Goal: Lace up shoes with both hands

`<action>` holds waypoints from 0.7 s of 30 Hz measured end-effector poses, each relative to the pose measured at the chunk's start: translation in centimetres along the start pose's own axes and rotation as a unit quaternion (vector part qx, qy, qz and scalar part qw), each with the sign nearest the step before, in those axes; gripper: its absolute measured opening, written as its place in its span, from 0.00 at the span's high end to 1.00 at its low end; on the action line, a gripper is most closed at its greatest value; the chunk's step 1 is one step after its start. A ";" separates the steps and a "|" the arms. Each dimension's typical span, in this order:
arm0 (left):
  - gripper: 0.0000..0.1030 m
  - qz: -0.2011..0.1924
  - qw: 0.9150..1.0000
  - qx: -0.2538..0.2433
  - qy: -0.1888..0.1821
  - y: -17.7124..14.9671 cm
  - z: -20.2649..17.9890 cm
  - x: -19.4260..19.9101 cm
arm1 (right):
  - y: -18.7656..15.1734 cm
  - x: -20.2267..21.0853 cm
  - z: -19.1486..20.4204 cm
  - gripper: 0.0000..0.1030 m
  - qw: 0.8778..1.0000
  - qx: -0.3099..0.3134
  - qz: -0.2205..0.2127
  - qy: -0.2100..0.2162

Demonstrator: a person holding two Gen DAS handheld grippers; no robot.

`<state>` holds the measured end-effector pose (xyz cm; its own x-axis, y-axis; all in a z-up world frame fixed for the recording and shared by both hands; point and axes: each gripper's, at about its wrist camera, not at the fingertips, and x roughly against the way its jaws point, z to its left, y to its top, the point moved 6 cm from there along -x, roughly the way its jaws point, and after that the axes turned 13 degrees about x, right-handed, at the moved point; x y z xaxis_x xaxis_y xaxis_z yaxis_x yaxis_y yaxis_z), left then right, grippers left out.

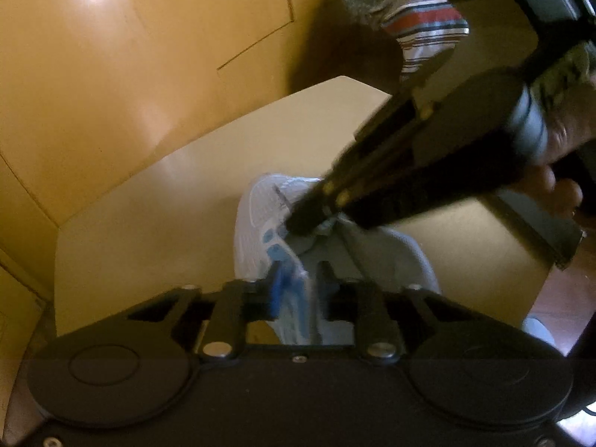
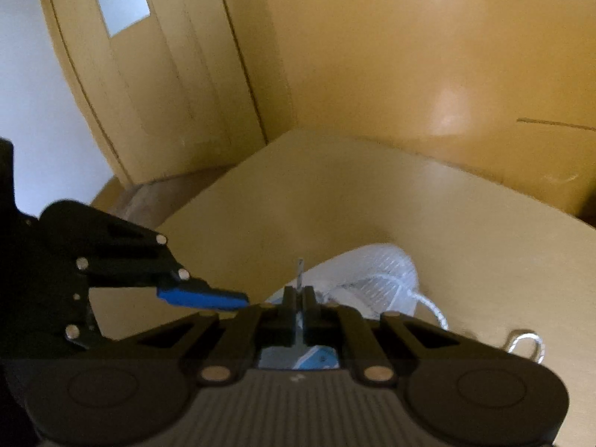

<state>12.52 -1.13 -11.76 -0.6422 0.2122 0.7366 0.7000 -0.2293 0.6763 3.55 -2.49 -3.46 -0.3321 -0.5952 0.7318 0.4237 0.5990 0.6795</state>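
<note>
Working over the white mesh sneaker with light-blue trim point(image 1: 257, 223), we kept it lying on the pale yellow wooden table point(image 1: 149, 201), toe pointing away from us, so that both tools could come down on its eyelet rows from the heel side.

Our right gripper point(image 2: 298, 294) had its fingers clenched on the stiff tip of the white shoelace point(image 2: 300, 266), which stood up just past the black pads. We judged that pinching the lace right at its end gave a firm, pointed end to thread through an eyelet. The slack of that lace trailed off the sneaker's right side onto the table, ending in a loose loop. In the left view the same tool reached in from the upper right, held in a hand point(image 1: 558, 149), with its tip down at the tongue.

Our left gripper point(image 1: 298, 283) sat low over the sneaker, its blue-padded finger and its black one standing a little apart on either side of the blue-trimmed eyelet edge. Whether they actually pinched that edge or only straddled it, we could not tell through the blur. We took its job to be steadying the upper against the threading.
</note>
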 end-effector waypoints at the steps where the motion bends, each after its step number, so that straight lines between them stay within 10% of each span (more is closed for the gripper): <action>1: 0.89 0.000 1.000 0.002 0.000 0.0 0.1 -0.1 | -0.9 -0.2 0.5 0.97 1.000 0.010 0.012 0.001; 21: 0.89 -0.001 1.000 0.020 0.004 -0.1 1.4 -0.5 | -2.0 -3.7 0.9 0.97 0.995 0.019 0.098 -0.013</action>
<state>13.17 0.08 -12.24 -0.6456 0.2043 0.7358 0.7108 -0.1915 0.6768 3.15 -0.98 -7.42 -0.2679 -0.4522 0.8507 0.4507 0.7216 0.5255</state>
